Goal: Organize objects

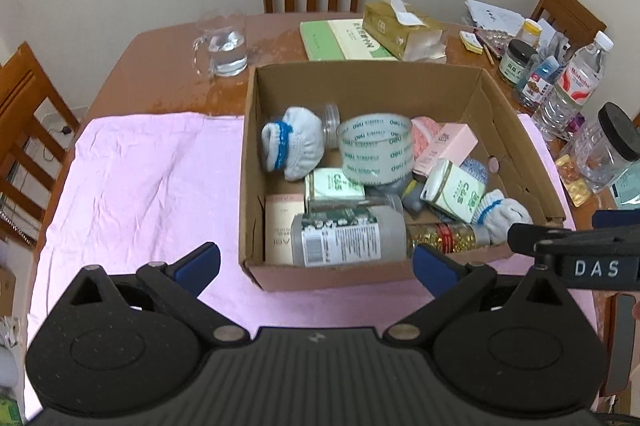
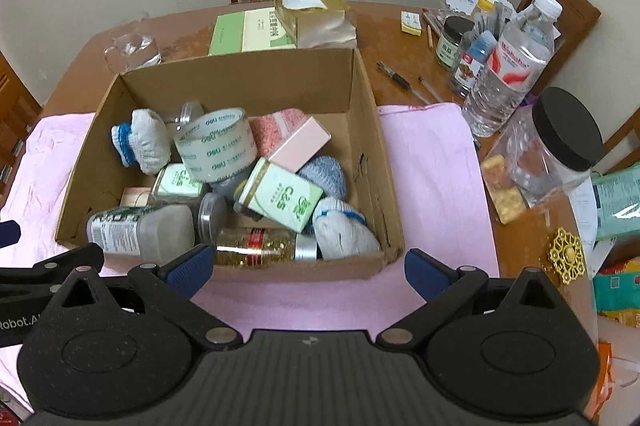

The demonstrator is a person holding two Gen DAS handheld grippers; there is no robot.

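Both of my tools hang over the near edge of the surface with nothing between their fingers: the left tool [image 1: 316, 262] has its blue pads spread wide, and the right tool [image 2: 306, 268] is spread just as wide beside it.

The cardboard box [image 2: 362, 113] sits on the pink cloth [image 1: 140, 177], toward that cloth's right side, and it is heaped: a roll of clear tape [image 2: 216, 145] leans on a balled white sock [image 2: 144, 141], a pink carton [image 2: 300, 143] lies across the middle, and two green tissue packs, a grey-white bottle [image 1: 344, 236] on its side and a gold-filled bottle [image 2: 260, 246] press against the near wall.

The cloth to the left of the box is bare, so this fits either a box about to be emptied for sorting or one just filled. I won't commit to either.

Whatever I lift, I'd take the top layer only. The tape roll is light and hollow, so I'd grip across its wall, not its width. The bottles are round and lying flat, likely to roll, so I'd close squarely on the body.
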